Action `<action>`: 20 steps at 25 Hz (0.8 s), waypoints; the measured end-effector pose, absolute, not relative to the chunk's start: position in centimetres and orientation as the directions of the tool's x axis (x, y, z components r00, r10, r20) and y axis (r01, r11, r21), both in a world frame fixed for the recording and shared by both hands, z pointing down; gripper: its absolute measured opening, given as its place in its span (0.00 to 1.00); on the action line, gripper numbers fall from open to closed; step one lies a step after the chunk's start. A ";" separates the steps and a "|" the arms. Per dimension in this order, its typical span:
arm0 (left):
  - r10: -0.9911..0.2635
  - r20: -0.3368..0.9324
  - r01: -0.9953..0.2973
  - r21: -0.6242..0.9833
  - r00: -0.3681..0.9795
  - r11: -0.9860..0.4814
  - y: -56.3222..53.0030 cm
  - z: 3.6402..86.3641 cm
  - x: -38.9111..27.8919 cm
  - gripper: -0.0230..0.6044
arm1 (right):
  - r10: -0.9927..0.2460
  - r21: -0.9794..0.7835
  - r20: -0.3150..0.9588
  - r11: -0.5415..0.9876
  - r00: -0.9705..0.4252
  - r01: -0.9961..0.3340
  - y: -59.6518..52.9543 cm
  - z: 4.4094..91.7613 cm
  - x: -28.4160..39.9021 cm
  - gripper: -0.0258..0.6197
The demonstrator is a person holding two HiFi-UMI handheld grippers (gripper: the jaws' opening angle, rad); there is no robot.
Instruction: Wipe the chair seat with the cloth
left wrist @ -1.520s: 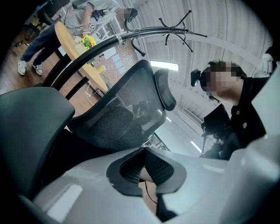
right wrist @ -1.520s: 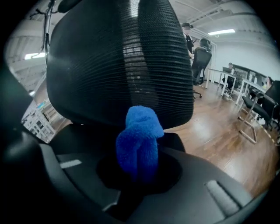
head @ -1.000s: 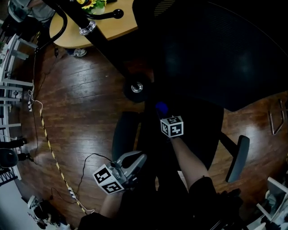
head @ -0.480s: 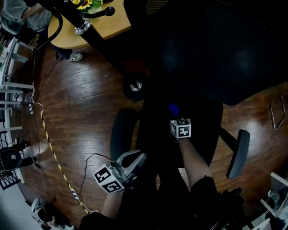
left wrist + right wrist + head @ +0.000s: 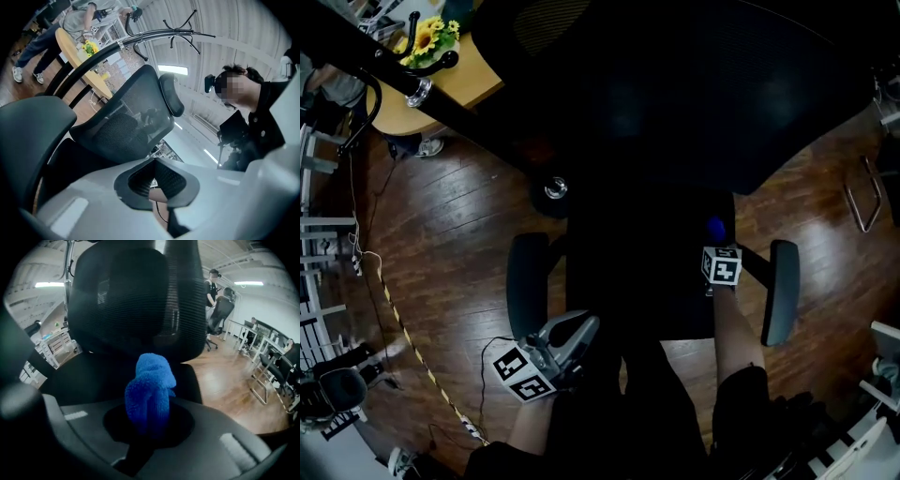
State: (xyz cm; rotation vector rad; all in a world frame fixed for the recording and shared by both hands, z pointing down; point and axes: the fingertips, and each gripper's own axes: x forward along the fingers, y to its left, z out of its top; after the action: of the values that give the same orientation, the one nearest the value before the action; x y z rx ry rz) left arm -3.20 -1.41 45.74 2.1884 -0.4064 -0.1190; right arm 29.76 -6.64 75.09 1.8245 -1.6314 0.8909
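A black office chair fills the head view, its seat [image 5: 628,272] below the mesh backrest [image 5: 675,94], with armrests at left [image 5: 525,286] and right [image 5: 781,291]. My right gripper [image 5: 717,242] is over the seat's right side, shut on a bunched blue cloth [image 5: 715,228]. In the right gripper view the cloth [image 5: 149,392] sticks up out of the right gripper [image 5: 149,422], with the seat [image 5: 89,376] and the backrest [image 5: 136,301] beyond. My left gripper [image 5: 581,328] hangs off the seat's front left corner. It [image 5: 157,185] looks shut and holds nothing.
A round wooden table [image 5: 464,89] with yellow flowers [image 5: 427,37] stands at the back left. A black coat-stand pole [image 5: 384,61] slants across it. A cable [image 5: 412,347] runs over the wooden floor at left. A metal frame [image 5: 862,197] stands at right. People [image 5: 213,287] stand far off.
My right gripper has carried the blue cloth across the seat from its middle to its right side. The left gripper has stayed by the front left corner.
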 end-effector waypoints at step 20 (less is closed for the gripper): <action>-0.421 0.051 -0.299 0.780 0.906 -0.550 -1.3 45.4 -7.3 0.04 | -0.693 -0.296 0.652 0.140 -0.307 -0.945 -11.2 74.4 7.6 0.09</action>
State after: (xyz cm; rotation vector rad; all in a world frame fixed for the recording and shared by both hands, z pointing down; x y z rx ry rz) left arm -7.31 -1.32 45.39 2.1911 -0.5125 -0.1778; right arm 7.64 -11.16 74.36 1.5768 -2.0646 0.9657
